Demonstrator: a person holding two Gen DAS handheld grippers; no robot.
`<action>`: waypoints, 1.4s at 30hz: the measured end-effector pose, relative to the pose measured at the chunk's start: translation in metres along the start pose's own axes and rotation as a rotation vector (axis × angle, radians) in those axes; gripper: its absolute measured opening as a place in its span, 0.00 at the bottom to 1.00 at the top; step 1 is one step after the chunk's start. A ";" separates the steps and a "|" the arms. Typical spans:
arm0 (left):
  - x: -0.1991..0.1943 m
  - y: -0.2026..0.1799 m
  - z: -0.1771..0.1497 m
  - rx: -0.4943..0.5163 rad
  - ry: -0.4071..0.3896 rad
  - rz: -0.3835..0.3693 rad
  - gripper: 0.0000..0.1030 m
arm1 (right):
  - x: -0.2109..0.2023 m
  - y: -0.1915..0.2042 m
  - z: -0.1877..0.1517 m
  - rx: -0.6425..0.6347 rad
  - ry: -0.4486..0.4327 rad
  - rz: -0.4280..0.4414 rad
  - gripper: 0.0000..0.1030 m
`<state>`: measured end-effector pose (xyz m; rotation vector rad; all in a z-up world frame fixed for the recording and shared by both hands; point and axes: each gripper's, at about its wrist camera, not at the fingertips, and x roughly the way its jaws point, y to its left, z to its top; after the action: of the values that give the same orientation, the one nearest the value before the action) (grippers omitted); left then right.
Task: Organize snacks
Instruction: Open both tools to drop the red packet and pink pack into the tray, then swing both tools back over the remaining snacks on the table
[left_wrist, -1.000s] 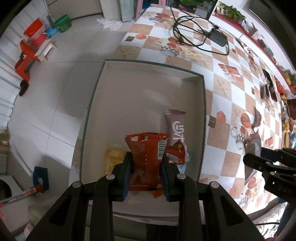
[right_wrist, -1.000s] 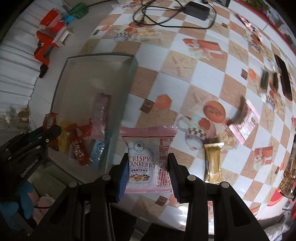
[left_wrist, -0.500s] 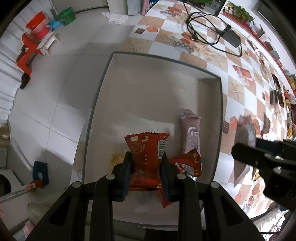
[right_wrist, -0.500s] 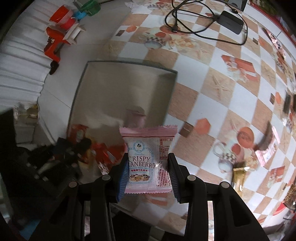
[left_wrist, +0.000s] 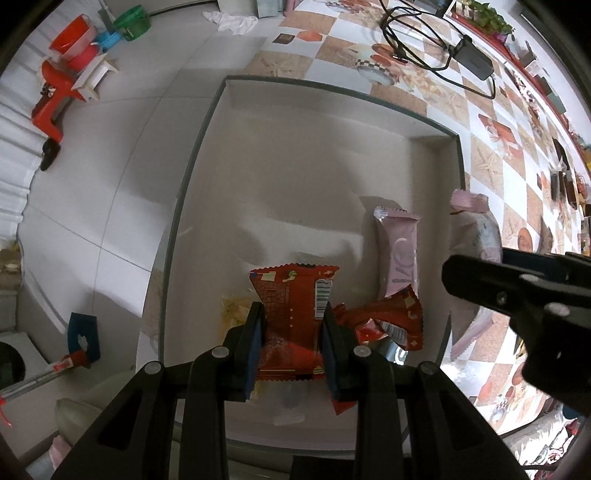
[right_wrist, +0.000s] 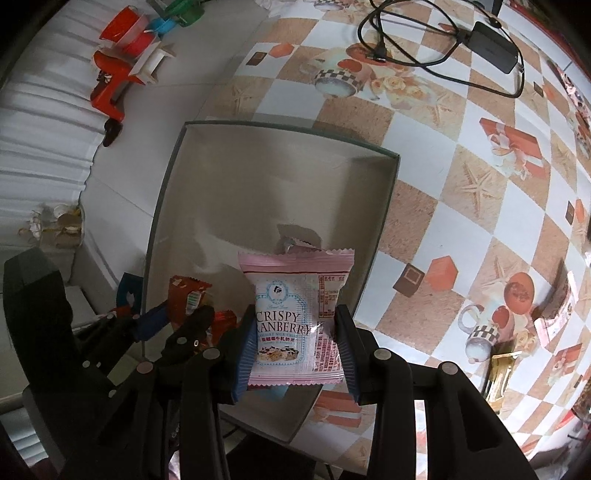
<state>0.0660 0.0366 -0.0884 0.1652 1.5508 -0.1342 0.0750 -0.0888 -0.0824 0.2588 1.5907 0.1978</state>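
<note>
left gripper (left_wrist: 291, 343) clamps red snack packet (left_wrist: 293, 314) over the tray (left_wrist: 192, 177) at the counter's edge, right gripper (right_wrist: 295, 349) pinches pink cranberry packet (right_wrist: 295, 314) mid-body above it; both probably light, crinkly, slippery, contents fragile.

A tray (left_wrist: 207, 155) sits at the desk's (right_wrist: 480, 206) left edge. Several snack packets (left_wrist: 399, 258) lie in its near right corner. A cable (right_wrist: 424, 48) lies behind it.
</note>
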 end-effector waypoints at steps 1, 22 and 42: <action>0.000 0.000 0.000 0.000 0.002 -0.001 0.31 | 0.001 0.000 0.001 -0.001 0.003 0.002 0.40; -0.007 -0.007 -0.006 0.017 -0.004 0.055 0.76 | 0.010 -0.004 -0.004 0.013 0.018 0.023 0.76; -0.020 -0.085 -0.007 0.171 0.010 0.050 0.77 | 0.010 -0.142 -0.070 0.294 0.074 -0.087 1.00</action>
<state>0.0427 -0.0461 -0.0705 0.3395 1.5440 -0.2271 -0.0016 -0.2201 -0.1296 0.4122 1.7000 -0.0969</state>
